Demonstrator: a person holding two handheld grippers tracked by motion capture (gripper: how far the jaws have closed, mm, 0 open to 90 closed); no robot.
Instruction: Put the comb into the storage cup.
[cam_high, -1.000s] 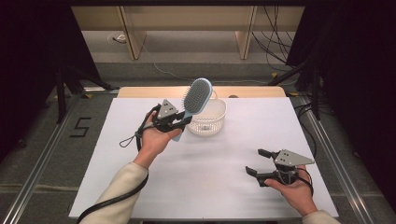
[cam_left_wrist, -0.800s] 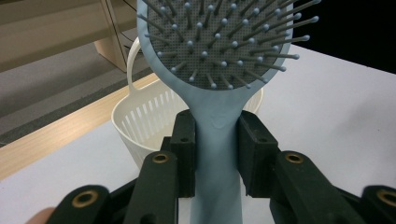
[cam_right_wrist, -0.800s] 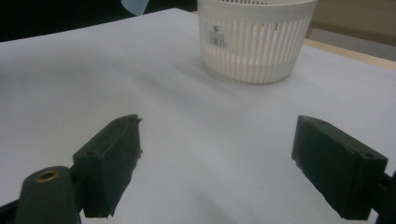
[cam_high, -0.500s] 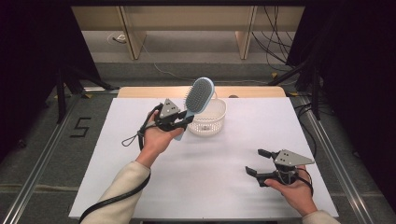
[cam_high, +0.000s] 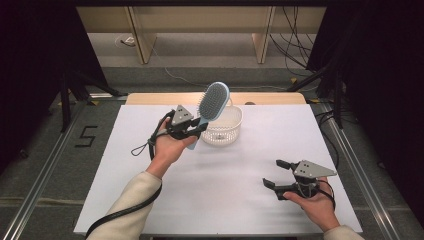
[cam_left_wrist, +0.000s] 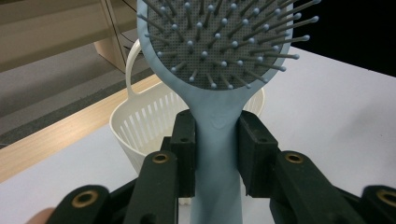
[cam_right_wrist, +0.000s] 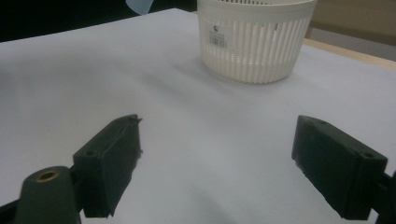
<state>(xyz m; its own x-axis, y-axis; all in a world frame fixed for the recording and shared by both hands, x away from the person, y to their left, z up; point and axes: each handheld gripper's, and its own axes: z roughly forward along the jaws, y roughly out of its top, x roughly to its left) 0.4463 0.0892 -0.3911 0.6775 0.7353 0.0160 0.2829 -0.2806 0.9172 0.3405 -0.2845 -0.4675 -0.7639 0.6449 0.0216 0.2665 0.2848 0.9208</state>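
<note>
The blue hairbrush (cam_left_wrist: 219, 70) is pinched by its handle in the left tool (cam_high: 192, 129), raised just beside the white basket (cam_high: 224, 127) at the bench's (cam_high: 250, 200) far side. The basket's contents cannot be told. The right tool (cam_high: 275, 175) is spread, holding nothing.

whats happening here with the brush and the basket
A person holds a two-jaw gripper in each hand. The left gripper is clamped on the handle of a light blue hairbrush, raised beside the white basket on the table. The right gripper rests open and empty near the table's front edge.
</note>
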